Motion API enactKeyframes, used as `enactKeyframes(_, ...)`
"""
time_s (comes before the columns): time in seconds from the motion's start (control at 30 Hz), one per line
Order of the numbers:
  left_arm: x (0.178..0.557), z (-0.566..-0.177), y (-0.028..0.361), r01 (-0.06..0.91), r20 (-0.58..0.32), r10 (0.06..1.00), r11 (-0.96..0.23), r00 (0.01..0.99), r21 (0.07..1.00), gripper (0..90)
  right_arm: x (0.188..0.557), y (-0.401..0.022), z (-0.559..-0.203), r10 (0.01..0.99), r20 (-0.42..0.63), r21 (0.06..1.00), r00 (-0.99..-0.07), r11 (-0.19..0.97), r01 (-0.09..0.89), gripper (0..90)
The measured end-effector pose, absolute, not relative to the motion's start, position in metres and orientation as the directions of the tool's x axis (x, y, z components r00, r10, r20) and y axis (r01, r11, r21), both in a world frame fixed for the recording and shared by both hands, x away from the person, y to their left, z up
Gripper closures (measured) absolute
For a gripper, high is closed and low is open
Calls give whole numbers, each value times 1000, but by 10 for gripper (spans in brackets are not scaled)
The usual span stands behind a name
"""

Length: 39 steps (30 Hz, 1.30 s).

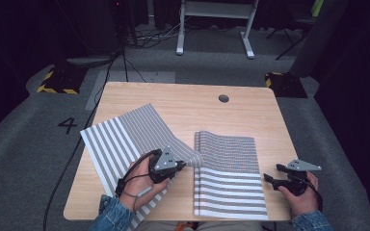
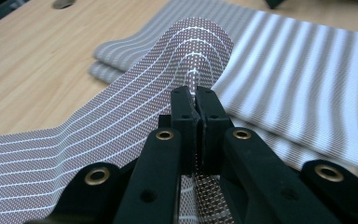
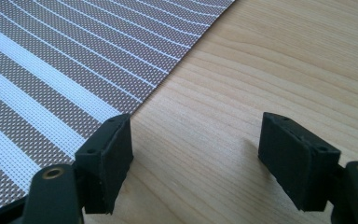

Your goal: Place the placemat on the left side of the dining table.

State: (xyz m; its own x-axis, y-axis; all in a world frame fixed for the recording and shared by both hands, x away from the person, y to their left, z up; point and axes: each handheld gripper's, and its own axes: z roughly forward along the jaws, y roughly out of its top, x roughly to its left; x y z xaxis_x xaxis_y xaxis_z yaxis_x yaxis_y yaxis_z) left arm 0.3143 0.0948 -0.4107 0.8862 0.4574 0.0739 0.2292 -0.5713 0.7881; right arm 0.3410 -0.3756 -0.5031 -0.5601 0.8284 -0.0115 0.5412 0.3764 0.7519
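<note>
A brown-and-white striped woven placemat [image 1: 125, 134] curls up off the wooden table [image 1: 183, 98] at the left. My left gripper [image 1: 182, 166] is shut on its right edge and holds that edge lifted. In the left gripper view the two jaws [image 2: 195, 95] are pressed together with the mat [image 2: 121, 116] pinched between them. More striped mats [image 1: 229, 173] lie flat in a pile at the right [image 2: 298, 84]. My right gripper [image 1: 270, 174] rests low beside the pile's right edge. Its jaws [image 3: 196, 140] stand open over bare wood, with the mat's edge [image 3: 51, 70] just to their left.
A round cable hole [image 1: 223, 98] sits near the table's far edge. Grey carpet surrounds the table, with a cable [image 1: 72, 154] running along the floor at the left and a white desk frame [image 1: 217, 24] far behind.
</note>
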Motion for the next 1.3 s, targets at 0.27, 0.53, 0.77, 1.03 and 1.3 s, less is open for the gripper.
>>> enactKeyframes(0.27, 290, -419, 98, 194, 64, 367, -622, 928, 759, 875, 341, -376, -503, 828, -11, 752, -560, 376, 541, 261)
enactKeyframes(0.53, 278, -432, 105, 260, -41, 353, -601, 935, 756, 861, 341, -376, -503, 829, -11, 752, -560, 376, 542, 261)
enactKeyframes(0.77, 268, -444, 115, 444, -222, 456, -467, 862, 764, 388, 341, -376, -503, 829, -11, 752, -560, 375, 542, 261)
enactKeyframes(1.03, 266, -449, 171, 558, -114, 777, -334, 620, 760, 400, 341, -375, -503, 829, -10, 752, -559, 375, 542, 261)
enactKeyframes(1.3, 251, -466, 214, 662, -100, 889, -253, 446, 705, 375, 341, -375, -503, 829, -11, 752, -560, 375, 541, 261)
